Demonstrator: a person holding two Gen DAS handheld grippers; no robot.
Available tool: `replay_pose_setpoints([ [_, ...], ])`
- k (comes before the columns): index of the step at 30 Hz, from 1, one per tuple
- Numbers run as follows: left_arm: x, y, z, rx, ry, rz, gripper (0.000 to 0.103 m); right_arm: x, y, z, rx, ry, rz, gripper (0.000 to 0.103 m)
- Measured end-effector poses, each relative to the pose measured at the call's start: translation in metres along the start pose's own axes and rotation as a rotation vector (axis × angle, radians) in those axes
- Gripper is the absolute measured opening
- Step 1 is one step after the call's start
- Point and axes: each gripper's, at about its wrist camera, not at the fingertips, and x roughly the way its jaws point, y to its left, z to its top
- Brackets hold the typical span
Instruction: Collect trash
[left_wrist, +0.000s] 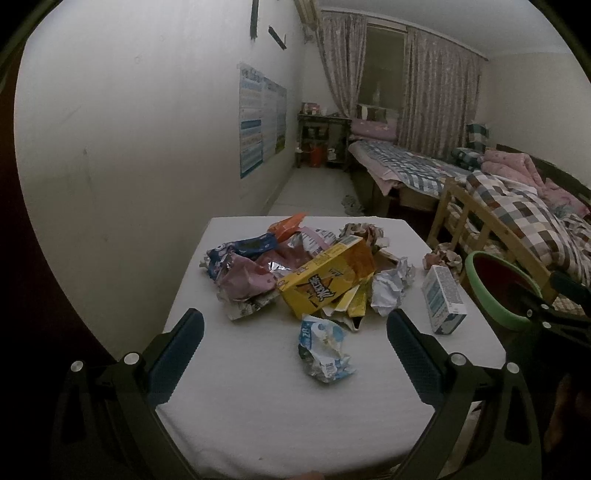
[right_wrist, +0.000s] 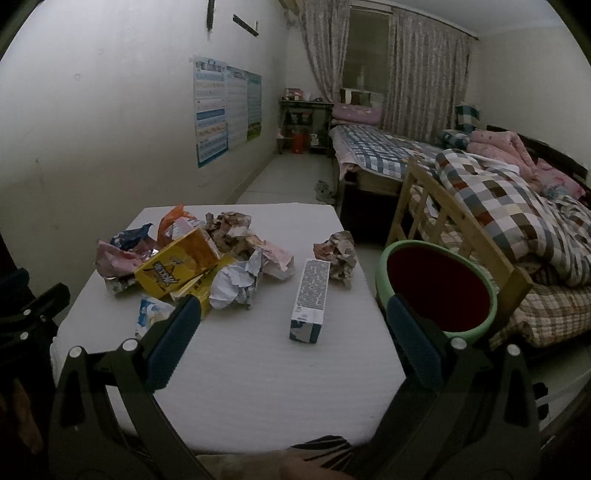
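A heap of trash lies on the white table (left_wrist: 258, 406): a yellow snack box (left_wrist: 325, 280), pink and blue wrappers, crumpled paper (left_wrist: 389, 288). A crumpled blue-white wrapper (left_wrist: 325, 349) lies nearest, between the fingers of my open, empty left gripper (left_wrist: 295, 332). A white-blue carton (right_wrist: 310, 301) lies flat ahead of my open, empty right gripper (right_wrist: 293, 314). A crumpled paper ball (right_wrist: 338, 253) sits behind the carton. A green-rimmed bin (right_wrist: 436, 288) with a dark red inside stands just past the table's right edge.
A wooden bed frame (right_wrist: 461, 240) with checked quilts stands right of the bin. A white wall with posters (right_wrist: 225, 107) runs along the left. A second bed, a shelf and curtains stand at the far end. The left gripper also shows in the right wrist view (right_wrist: 29, 321).
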Motion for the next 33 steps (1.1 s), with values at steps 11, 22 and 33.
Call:
replay_pose_setpoints([
  [11,-0.0001,-0.0014,0.0008,0.002,-0.001,-0.003,0.095,0.0001,-0.0022,-0.0008,0.006,0.003,-0.002,0.1],
  [22,-0.0002,-0.0019,0.0003,0.003,-0.003,-0.003,0.095,0.0,-0.0055,-0.0013,0.02,-0.001,-0.029,0.099],
  [33,-0.0003,-0.0022,0.0004,0.004,-0.001,-0.004,0.095,0.0002,-0.0061,-0.0017,0.021,-0.001,-0.029,0.099],
])
